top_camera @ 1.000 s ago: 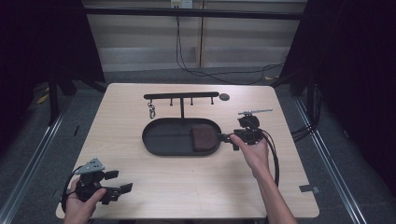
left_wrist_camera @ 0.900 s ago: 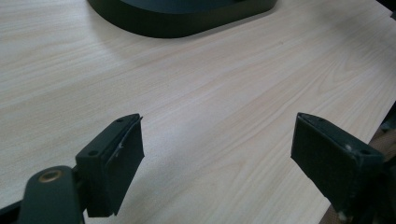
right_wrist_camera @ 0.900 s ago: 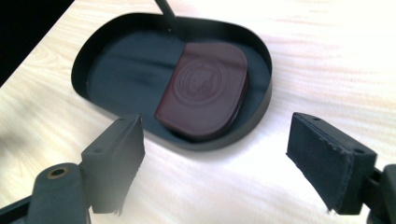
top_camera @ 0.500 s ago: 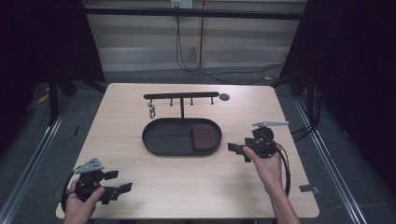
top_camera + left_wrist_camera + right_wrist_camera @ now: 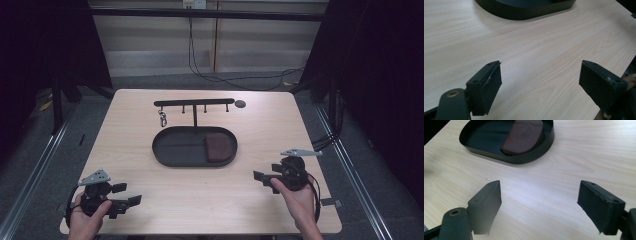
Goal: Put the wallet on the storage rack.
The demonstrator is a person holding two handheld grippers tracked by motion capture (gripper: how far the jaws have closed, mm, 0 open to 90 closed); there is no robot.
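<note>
Two hand-held grippers, left (image 5: 127, 195) and right (image 5: 260, 178), rest wide open and empty near the worktop's front corners; the brown pouch (image 5: 217, 146) lies in the black tray (image 5: 170, 160), likely finished; nothing remains but retreat.

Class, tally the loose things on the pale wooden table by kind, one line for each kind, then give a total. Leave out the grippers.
Black oval tray: 1
Brown leather pouch lying in the tray: 1
Black T-shaped hook rack: 1
Metal key ring hanging from the rack: 1
Small dark round disc beside the rack: 1
Total: 5
</note>
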